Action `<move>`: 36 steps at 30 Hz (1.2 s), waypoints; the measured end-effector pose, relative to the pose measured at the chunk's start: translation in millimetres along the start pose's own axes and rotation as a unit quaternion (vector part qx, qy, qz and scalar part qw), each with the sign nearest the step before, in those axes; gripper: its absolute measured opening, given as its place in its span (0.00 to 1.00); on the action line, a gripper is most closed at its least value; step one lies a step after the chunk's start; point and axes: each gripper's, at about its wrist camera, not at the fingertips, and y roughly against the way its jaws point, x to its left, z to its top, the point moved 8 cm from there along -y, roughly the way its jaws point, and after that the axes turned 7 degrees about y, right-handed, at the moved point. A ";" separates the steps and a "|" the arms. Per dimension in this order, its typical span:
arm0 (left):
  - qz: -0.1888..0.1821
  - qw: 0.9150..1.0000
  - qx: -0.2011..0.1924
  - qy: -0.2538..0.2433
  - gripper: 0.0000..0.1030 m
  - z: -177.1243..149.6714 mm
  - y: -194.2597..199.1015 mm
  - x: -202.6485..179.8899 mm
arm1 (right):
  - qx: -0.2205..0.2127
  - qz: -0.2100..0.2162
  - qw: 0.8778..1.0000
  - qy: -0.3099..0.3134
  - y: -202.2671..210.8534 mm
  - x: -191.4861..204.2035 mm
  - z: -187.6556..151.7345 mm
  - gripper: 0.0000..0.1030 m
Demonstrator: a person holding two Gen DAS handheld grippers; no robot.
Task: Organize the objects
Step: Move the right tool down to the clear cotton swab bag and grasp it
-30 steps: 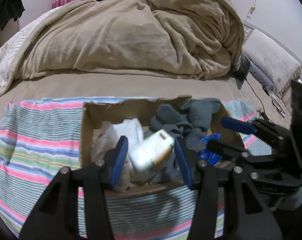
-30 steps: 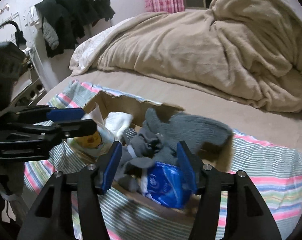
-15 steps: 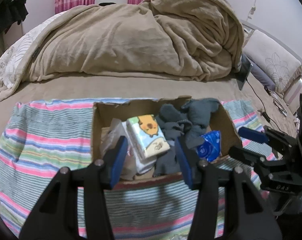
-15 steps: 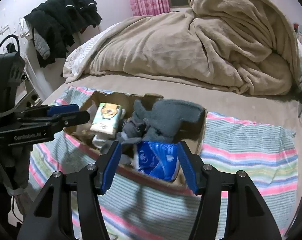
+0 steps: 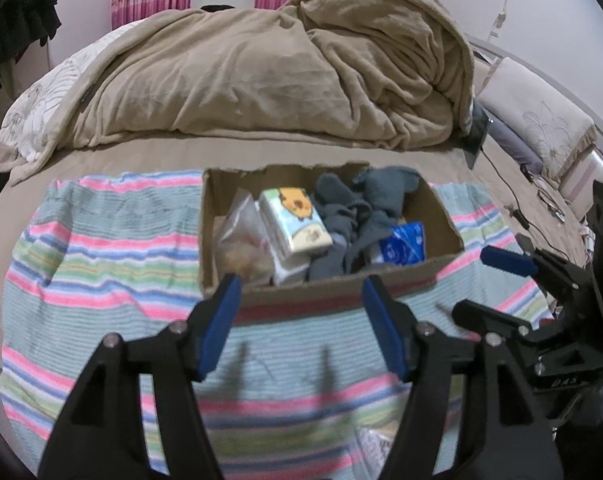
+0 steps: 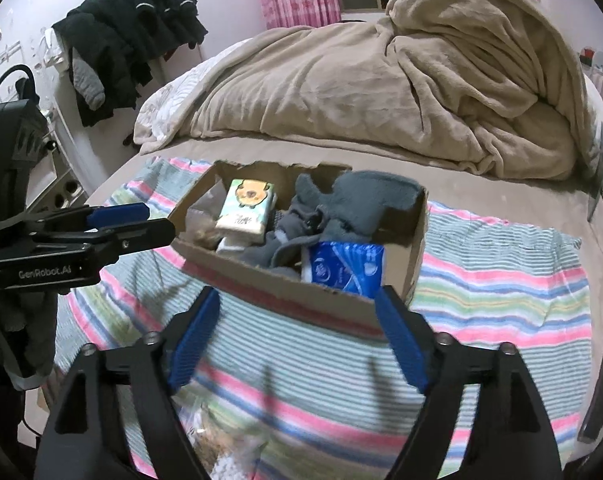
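Observation:
A cardboard box (image 5: 325, 296) (image 6: 285, 284) sits on a striped towel (image 5: 101, 248) (image 6: 501, 280) on the bed. In it lie a tissue pack with a cartoon bear (image 5: 295, 220) (image 6: 247, 208), grey socks (image 5: 361, 204) (image 6: 341, 208), a blue packet (image 5: 405, 242) (image 6: 345, 268) and a clear bag (image 5: 241, 240). My left gripper (image 5: 301, 300) is open and empty, just in front of the box. My right gripper (image 6: 299, 312) is open and empty, also in front of the box, and shows at the right of the left wrist view (image 5: 497, 280).
A rumpled beige blanket (image 5: 261, 72) (image 6: 381, 92) fills the bed behind the box. Pillows (image 5: 533, 120) and a cable lie at the right. Dark clothes (image 6: 129, 48) hang at the left wall. A white crumpled item (image 5: 375, 452) lies on the towel near me.
The left gripper let go of the tissue pack into the box. Both grippers have pulled back from the box toward me, and the box now looks smaller and farther.

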 end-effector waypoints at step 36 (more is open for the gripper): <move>-0.013 0.998 0.051 0.021 0.64 -117.7 33.0 23.1 | 0.096 0.004 0.995 -0.018 -14.4 60.0 -104.1 0.88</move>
